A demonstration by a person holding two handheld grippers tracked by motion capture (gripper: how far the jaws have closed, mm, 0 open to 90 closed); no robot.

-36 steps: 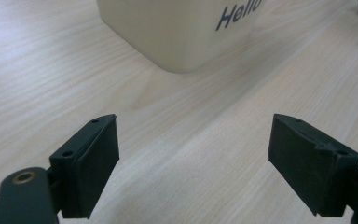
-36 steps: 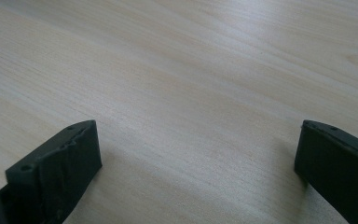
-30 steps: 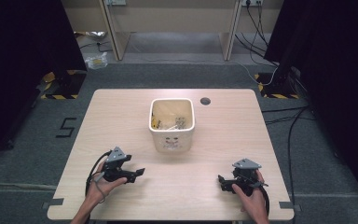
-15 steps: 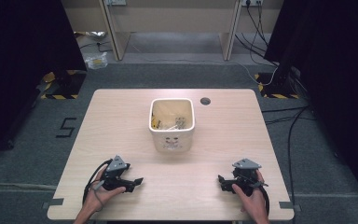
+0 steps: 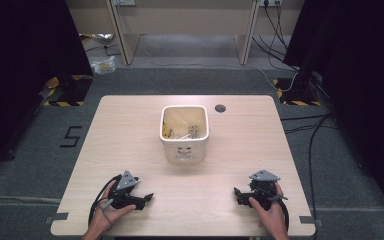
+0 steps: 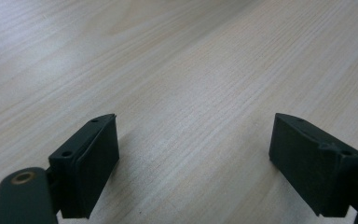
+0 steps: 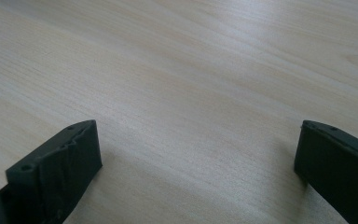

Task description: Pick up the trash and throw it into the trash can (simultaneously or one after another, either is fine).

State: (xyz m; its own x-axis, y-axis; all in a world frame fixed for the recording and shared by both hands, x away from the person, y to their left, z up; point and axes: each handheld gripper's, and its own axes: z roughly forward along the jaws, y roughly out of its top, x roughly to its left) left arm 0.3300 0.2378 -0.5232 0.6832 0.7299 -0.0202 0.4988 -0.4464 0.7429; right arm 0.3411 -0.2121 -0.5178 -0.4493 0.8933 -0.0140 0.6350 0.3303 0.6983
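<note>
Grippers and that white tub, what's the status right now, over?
Left gripper open, empty, low over table. Right gripper the same. White tub mid-table, untouched. Nothing between.

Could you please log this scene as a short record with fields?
surface: light wooden table
container: cream bin at the table's middle, small items inside, too small to identify
left gripper: open, empty, low at the near edge
right gripper: open, empty, low at the near edge
hole: dark round hole behind the bin

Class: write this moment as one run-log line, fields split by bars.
left tool: open, empty, on table | right tool: open, empty, on table | bin: centre, apart from both
</note>
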